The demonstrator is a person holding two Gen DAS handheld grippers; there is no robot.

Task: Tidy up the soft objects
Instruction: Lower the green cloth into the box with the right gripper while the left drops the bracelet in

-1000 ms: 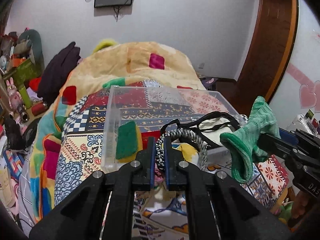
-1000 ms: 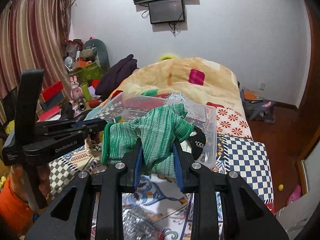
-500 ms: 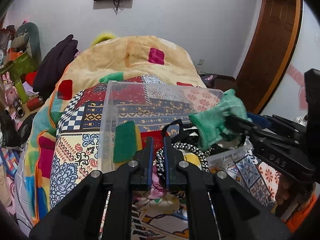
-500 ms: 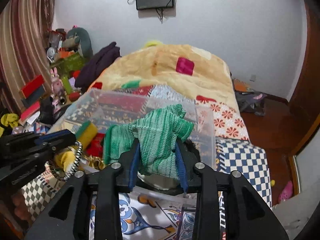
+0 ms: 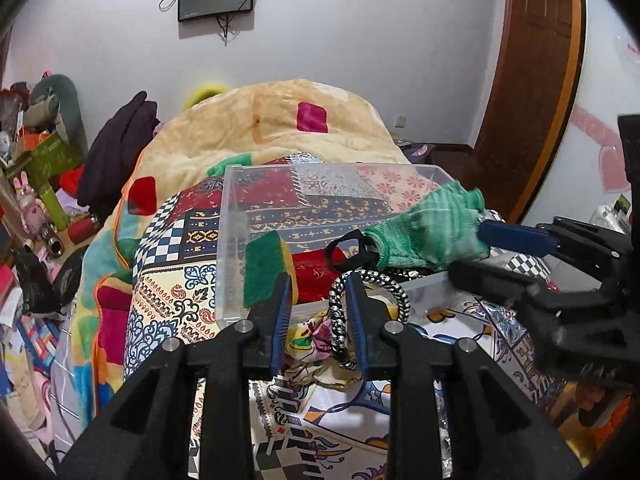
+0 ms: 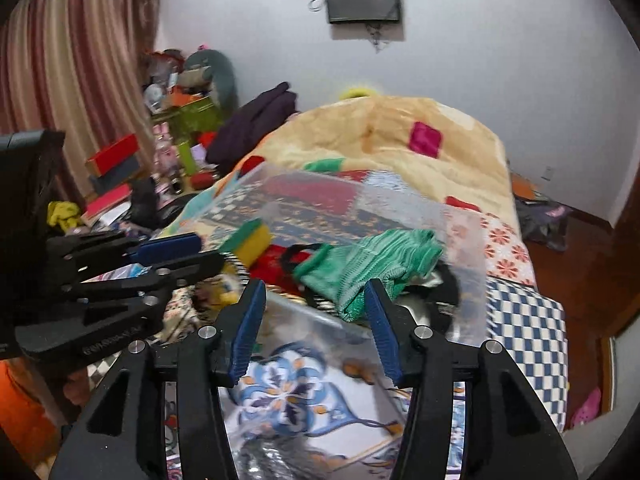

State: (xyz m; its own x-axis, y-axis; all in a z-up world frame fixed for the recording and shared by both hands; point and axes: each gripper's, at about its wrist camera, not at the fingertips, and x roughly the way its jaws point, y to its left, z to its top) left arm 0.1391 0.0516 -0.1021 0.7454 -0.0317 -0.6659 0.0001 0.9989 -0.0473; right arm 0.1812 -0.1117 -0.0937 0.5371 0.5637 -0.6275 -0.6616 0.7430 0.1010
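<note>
A clear plastic bin stands on the patterned bedspread; it also shows in the right wrist view. My left gripper is open at the bin's near rim, with a black-and-white braided rope ring hanging against its right finger. My right gripper is open; the green knitted cloth lies loose over the bin, touching the right pad. The cloth shows in the left wrist view beside the right gripper's fingers. A green-and-yellow sponge and a red item sit inside.
A beige quilt is heaped behind the bin. A cluttered shelf with toys and boxes lies left of the bed. A wooden door stands at the right. A checkered cloth covers the bed's right part.
My right gripper has opened and let go of the green cloth over the bin. My left gripper's fingers have spread apart, so the rope ring is no longer pinched.
</note>
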